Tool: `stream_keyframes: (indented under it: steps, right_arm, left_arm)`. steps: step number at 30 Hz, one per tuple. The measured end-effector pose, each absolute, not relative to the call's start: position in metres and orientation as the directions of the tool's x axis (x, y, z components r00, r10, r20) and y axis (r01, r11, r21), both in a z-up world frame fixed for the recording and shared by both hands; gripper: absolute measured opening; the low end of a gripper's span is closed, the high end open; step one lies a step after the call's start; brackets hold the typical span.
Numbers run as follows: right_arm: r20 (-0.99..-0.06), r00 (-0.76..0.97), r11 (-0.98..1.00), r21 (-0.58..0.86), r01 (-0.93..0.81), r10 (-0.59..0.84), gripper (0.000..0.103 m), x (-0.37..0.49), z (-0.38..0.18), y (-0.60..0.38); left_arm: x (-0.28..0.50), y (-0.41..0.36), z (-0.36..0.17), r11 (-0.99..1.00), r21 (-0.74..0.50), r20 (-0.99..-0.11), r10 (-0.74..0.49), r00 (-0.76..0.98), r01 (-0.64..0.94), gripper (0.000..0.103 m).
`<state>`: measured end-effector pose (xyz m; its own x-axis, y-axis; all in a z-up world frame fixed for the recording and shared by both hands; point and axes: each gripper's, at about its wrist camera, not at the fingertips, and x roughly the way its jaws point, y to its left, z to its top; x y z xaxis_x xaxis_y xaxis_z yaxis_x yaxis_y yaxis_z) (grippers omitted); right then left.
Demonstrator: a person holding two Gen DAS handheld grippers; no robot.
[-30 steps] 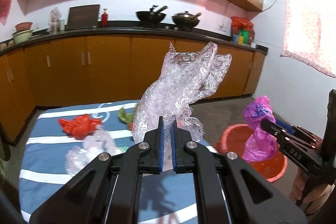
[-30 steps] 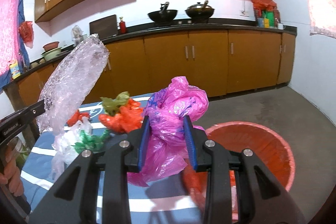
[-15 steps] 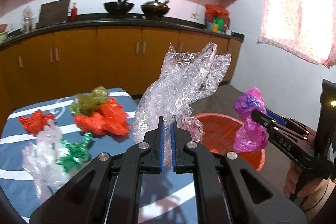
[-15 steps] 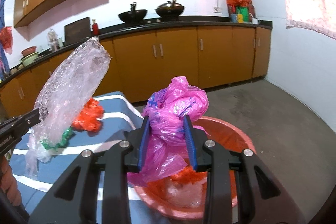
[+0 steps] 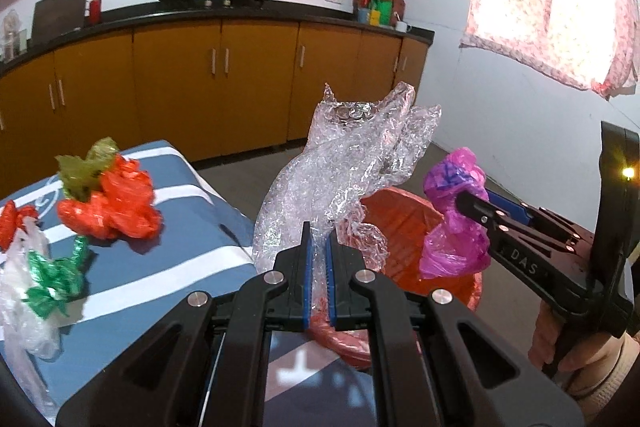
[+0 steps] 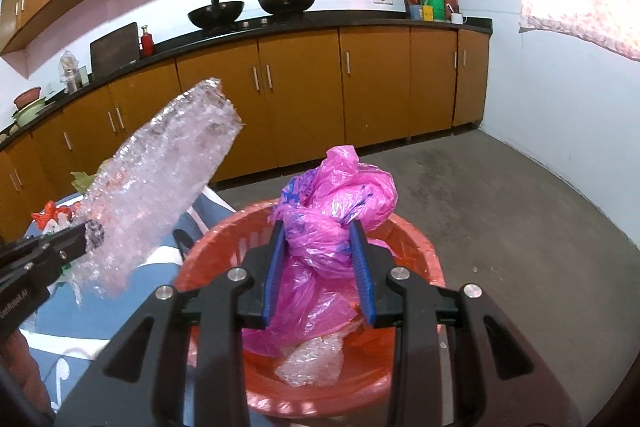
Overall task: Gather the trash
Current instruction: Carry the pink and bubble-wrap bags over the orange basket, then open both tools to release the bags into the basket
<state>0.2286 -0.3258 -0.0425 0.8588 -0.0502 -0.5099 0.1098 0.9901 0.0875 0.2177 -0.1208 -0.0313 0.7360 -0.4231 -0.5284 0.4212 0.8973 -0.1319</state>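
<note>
Trash in both grippers, red basket (image 6: 424, 255) below

Left view: left gripper (image 5: 318, 251) clenched on clear wrap (image 5: 340, 167), seemingly short of the rim; carry it further. Right view: right gripper (image 6: 319, 247) grasps pink bag (image 6: 332, 211) above the basket; release there

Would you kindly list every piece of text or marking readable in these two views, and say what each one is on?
"DAS" on the side of the right gripper, seen from the left wrist view.
"enRobot.AI", cut off at the frame edge, on the side of the left gripper, seen from the right wrist view.
Blue print on the crumpled pink plastic bag: not legible.
White curved markings on the blue striped tablecloth: partial, unreadable.
</note>
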Motion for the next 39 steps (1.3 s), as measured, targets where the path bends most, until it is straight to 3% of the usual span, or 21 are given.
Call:
stream_keyframes:
  steps: [17, 21, 25, 39]
  right_arm:
    - [-0.532, 0.846, 0.987, 0.112, 0.118, -0.041, 0.038, 0.241, -0.061, -0.34]
    - [-0.535, 0.844, 0.985, 0.115, 0.125, -0.045, 0.042, 0.238, -0.064, -0.345]
    - [-0.534, 0.844, 0.984, 0.118, 0.134, -0.051, 0.042, 0.236, -0.063, -0.349]
    - [-0.503, 0.864, 0.993, 0.112, 0.029, 0.031, 0.043, 0.24, -0.04, -0.297]
  left_arm:
    - [0.231, -0.165, -0.056, 0.862, -0.151, -0.589, -0.472, 0.656, 0.485, 0.007]
    - [0.233, -0.166, -0.059, 0.86, -0.161, -0.6, -0.475, 0.644, 0.485, 0.013]
    - [0.232, -0.162, -0.057, 0.866, -0.168, -0.595, -0.47, 0.652, 0.471, 0.031]
    - [0.217, -0.087, -0.032, 0.932, -0.143, -0.542, -0.356, 0.762, 0.333, 0.032]
